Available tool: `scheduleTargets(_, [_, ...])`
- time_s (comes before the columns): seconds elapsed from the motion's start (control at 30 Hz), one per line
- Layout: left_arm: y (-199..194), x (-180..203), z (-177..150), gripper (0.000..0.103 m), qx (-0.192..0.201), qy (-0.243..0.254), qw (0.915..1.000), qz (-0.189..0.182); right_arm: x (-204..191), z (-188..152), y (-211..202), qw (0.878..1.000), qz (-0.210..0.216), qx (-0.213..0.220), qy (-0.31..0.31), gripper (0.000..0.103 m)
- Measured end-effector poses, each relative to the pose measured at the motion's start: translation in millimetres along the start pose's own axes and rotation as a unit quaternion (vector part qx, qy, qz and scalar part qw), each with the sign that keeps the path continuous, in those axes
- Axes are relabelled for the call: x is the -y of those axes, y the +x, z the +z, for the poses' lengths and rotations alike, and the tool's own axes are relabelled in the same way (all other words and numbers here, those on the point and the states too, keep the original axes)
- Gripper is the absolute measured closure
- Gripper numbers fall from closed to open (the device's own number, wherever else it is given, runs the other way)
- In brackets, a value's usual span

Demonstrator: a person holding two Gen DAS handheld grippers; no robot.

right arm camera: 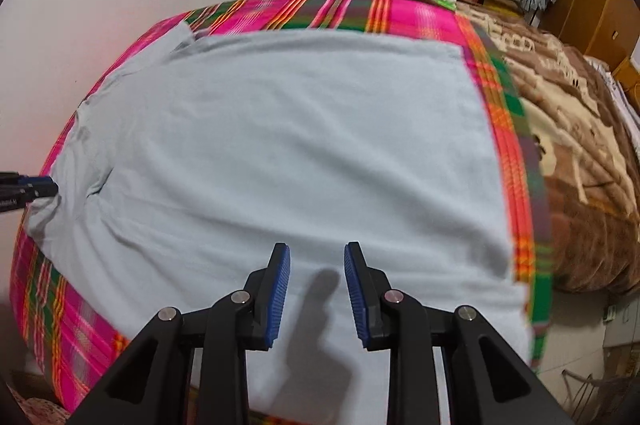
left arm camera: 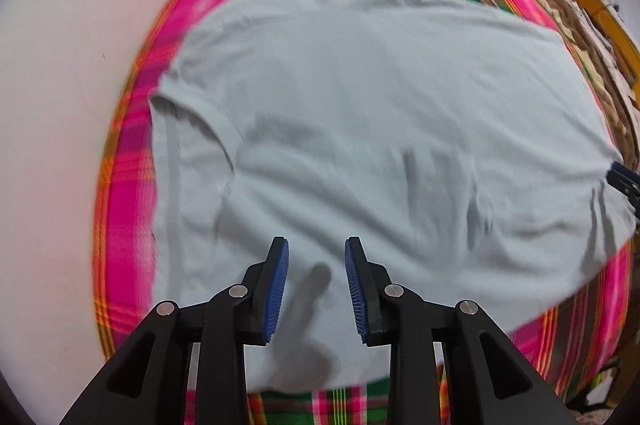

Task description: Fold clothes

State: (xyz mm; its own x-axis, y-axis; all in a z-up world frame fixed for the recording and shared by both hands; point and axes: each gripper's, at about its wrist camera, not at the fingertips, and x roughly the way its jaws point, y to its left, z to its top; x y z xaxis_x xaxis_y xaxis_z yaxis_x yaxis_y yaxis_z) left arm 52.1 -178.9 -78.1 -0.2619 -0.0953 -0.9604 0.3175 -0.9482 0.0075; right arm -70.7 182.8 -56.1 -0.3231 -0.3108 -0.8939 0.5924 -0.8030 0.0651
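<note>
both tools, my left tool [left arm camera: 316,253] and right tool [right arm camera: 317,257], hang released over the pale t-shirt [left arm camera: 380,113] spread flat on the plaid bed cover [left arm camera: 120,185].

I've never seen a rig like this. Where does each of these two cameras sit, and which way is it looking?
Left wrist view: rides on the left gripper, looking forward over the sleeve end of the pale T-shirt; its own fingers show, apart.
Right wrist view: rides on the right gripper, looking over the shirt's plain hem end; its own fingers show, apart.
Shared: the same T-shirt on the plaid bedcover, and each glimpses the other gripper at its frame edge.
</note>
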Motion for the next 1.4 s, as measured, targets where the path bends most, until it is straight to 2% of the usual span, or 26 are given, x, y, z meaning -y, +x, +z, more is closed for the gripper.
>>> scheduleTargets(0.1, [1.3,-0.8,23.3,0.068,0.011,-0.011,0.9998,-0.008,15.2,11.4,-1.3,1.0,-0.007,0.006,-0.002,0.074])
scheduleTargets(0.2, [7.9,5.0,51.7,0.063,0.019,0.004,0.9998,-0.003,25.9,27.1,0.5,1.0,-0.009,0.011,-0.008,0.074])
scheduleTargets(0.3, [9.2,-4.8,83.8,0.062,0.027,0.011,0.9996,-0.003,34.8,51.7,9.5,1.0,-0.009,0.018,-0.008,0.074])
scheduleTargets(0.4, [-2.9,-19.4,97.3,0.062,0.027,-0.001,0.9996,0.003,42.8,75.1,16.6,1.0,-0.004,0.026,-0.004,0.074])
scheduleTargets(0.53, [10.9,-47.1,128.4,0.062,0.02,-0.021,0.9994,0.021,39.5,116.0,19.3,0.999,0.013,0.043,-0.028,0.074])
scheduleTargets(0.63, [19.1,-62.7,142.6,0.062,0.017,-0.02,0.9995,0.02,34.9,141.9,15.8,0.996,0.022,0.055,-0.059,0.074])
scheduleTargets(0.73, [22.8,-82.3,143.7,0.062,0.023,-0.036,0.9989,0.02,45.6,157.0,10.4,0.996,0.039,0.051,-0.054,0.074])
scheduleTargets(0.77, [24.0,-89.6,142.9,0.062,0.028,-0.045,0.9985,0.018,49.6,158.0,8.2,0.997,0.023,0.051,-0.057,0.074])
scheduleTargets(0.83, [31.5,-114.4,134.3,0.062,0.041,-0.121,0.9915,-0.026,54.0,157.5,9.5,0.997,-0.01,0.051,-0.051,0.074])
scheduleTargets(0.9, [41.4,-132.5,125.4,0.062,0.046,-0.187,0.979,-0.068,57.4,157.8,13.3,0.998,-0.026,0.051,-0.032,0.074])
scheduleTargets(0.93, [47.5,-138.1,120.8,0.062,0.044,-0.214,0.9719,-0.087,58.9,157.9,15.4,0.998,-0.031,0.051,-0.021,0.074])
scheduleTargets(0.97, [53.6,-143.7,116.2,0.062,0.042,-0.242,0.9636,-0.106,58.5,157.7,19.3,0.999,-0.009,0.054,0.0,0.074])
scheduleTargets(1.03, [52.8,-139.4,126.3,0.061,0.046,-0.222,0.9694,-0.094,49.0,158.0,34.2,0.998,0.031,0.05,0.025,0.074])
scheduleTargets(1.17, [51.3,-130.5,146.7,0.061,0.053,-0.182,0.9795,-0.069,6.2,168.9,63.4,0.997,0.054,0.04,-0.031,0.074])
scheduleTargets(1.3, [45.2,-129.3,172.0,0.061,0.079,-0.158,0.9836,-0.039,-37.8,191.7,82.0,0.992,0.086,0.072,-0.063,0.074])
scheduleTargets(1.33, [47.6,-127.2,178.8,0.06,0.08,-0.146,0.9853,-0.039,-45.3,197.6,89.5,0.991,0.088,0.076,-0.065,0.074])
scheduleTargets(1.4, [56.6,-125.0,189.6,0.05,0.072,-0.127,0.9884,-0.04,-57.2,208.3,102.8,0.989,0.108,0.084,-0.063,0.074])
